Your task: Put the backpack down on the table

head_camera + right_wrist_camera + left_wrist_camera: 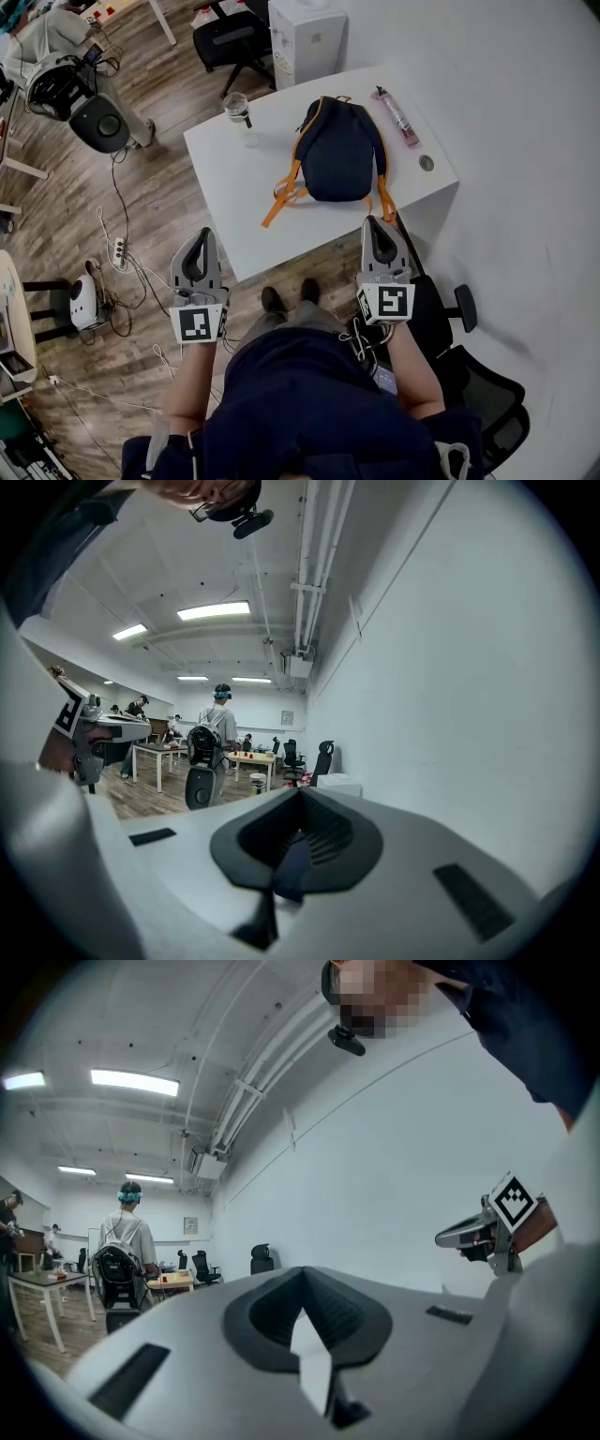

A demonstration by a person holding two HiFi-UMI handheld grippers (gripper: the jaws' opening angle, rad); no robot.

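With the backpack (337, 155) lying flat on the table (230, 183), I held my left gripper (201, 234) and right gripper (375, 223) off its near edge, fingers pressed together and empty, the job seemingly done.

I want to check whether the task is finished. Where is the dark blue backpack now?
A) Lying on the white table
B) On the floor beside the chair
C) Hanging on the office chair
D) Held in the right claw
A: the backpack lies flat on the white table, while the left claw and the right claw are shut and hold nothing.
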